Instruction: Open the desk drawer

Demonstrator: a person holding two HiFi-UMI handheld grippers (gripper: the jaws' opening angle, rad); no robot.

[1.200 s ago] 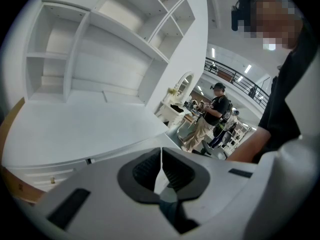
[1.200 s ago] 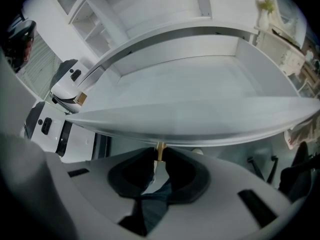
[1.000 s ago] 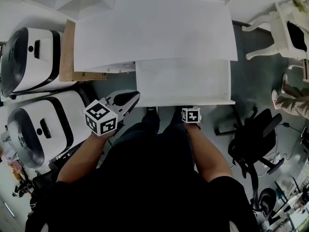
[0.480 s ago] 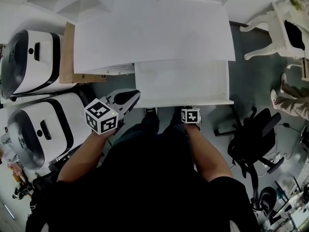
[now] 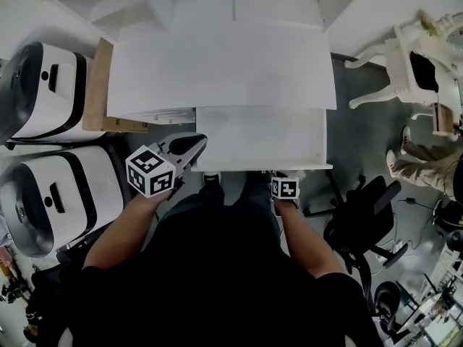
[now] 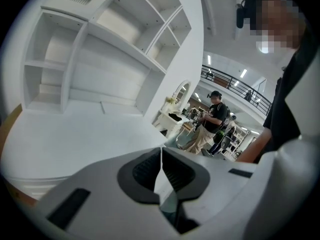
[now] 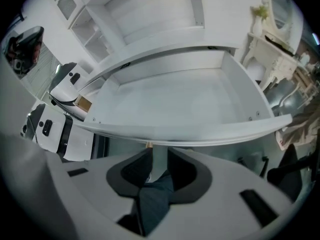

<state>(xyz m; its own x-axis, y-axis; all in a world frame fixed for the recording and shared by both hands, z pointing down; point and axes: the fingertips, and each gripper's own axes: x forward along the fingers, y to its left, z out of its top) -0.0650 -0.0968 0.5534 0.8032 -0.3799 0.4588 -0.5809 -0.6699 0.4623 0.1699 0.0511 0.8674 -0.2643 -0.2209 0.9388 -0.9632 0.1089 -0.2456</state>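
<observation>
Under the front edge of the drawer [image 5: 253,136], hides the jaws of the right gripper [image 7: 159,154] from the head view, showing only its marker cube [image 5: 285,188]. Cuts off a person [image 5: 419,166] at that view's right edge and a white machine [image 5: 43,201] at its left. Leaves the handle [image 7: 160,160] between the right jaws too little exposed to tell its shape.

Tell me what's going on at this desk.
A person stands at a white desk with a gripper in each hand. The drawer is pulled out and looks empty inside. The right gripper is under the drawer's front edge, jaws shut on what looks like its pull. The left gripper hangs to the drawer's left, jaws together on nothing.
</observation>
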